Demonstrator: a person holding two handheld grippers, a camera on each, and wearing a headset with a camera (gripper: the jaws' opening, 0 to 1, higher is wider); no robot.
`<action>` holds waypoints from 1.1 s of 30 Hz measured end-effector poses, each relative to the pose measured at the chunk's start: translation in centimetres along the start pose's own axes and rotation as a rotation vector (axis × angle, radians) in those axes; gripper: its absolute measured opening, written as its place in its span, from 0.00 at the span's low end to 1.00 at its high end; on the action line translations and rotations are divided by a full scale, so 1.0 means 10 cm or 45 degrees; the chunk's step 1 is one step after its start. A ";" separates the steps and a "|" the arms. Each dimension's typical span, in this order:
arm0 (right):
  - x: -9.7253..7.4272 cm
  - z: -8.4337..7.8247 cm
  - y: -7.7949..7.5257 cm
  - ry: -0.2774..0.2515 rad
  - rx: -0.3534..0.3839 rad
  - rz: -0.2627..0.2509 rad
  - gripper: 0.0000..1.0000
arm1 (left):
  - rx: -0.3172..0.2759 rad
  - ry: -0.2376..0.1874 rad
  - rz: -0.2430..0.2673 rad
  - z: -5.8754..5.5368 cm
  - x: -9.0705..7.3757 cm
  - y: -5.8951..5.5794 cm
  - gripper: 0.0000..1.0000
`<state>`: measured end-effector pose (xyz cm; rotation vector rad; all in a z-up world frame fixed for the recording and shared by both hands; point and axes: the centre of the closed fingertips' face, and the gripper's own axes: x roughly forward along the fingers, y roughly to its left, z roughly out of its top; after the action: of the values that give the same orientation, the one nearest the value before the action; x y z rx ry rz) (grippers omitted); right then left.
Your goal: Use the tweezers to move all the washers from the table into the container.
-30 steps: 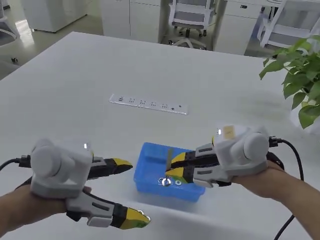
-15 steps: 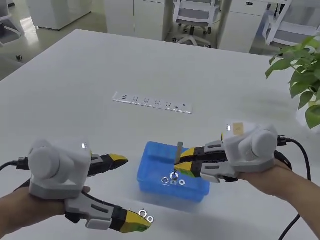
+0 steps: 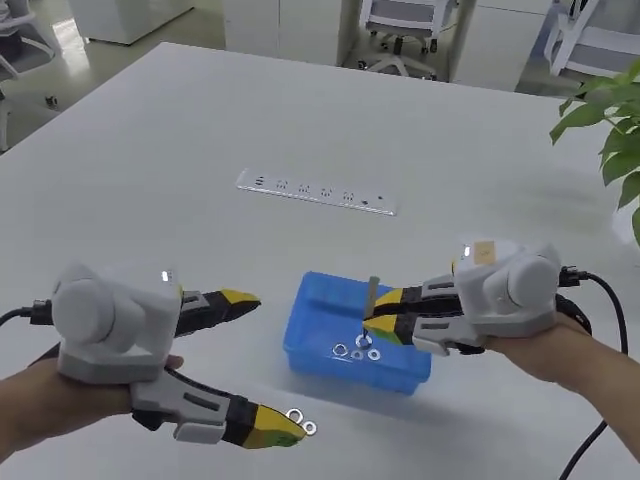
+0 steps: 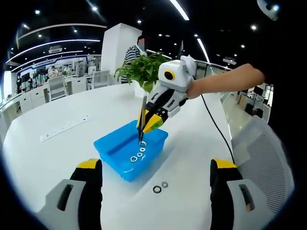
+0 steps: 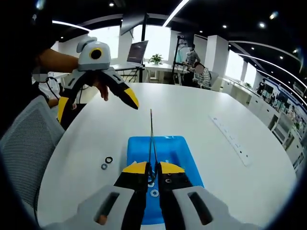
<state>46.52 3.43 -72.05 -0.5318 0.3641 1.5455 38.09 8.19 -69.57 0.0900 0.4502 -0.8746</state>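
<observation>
Washers [image 3: 309, 428] — two small rings, side by side.

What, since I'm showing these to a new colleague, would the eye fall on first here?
The blue container stands out on the white table, with a few washers lying in it. Over it the right gripper is shut on the tweezers, whose tips point down into it. Two loose washers lie on the table near the open left gripper.
</observation>
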 end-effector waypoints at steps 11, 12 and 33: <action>0.08 -0.15 -0.08 0.018 0.020 -0.003 0.08 | 0.016 -0.006 0.012 0.07 0.02 0.01 0.97; 0.08 -0.16 -0.08 0.020 0.022 -0.002 0.08 | 0.018 -0.004 0.012 0.07 0.02 0.01 0.97; 0.18 -0.31 -0.06 0.049 0.020 0.037 0.08 | 0.096 0.021 -0.021 0.20 0.24 0.18 0.78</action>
<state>47.44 3.28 -75.56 -0.5467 0.4150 1.5612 41.46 7.12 -68.97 0.1629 0.4343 -0.9073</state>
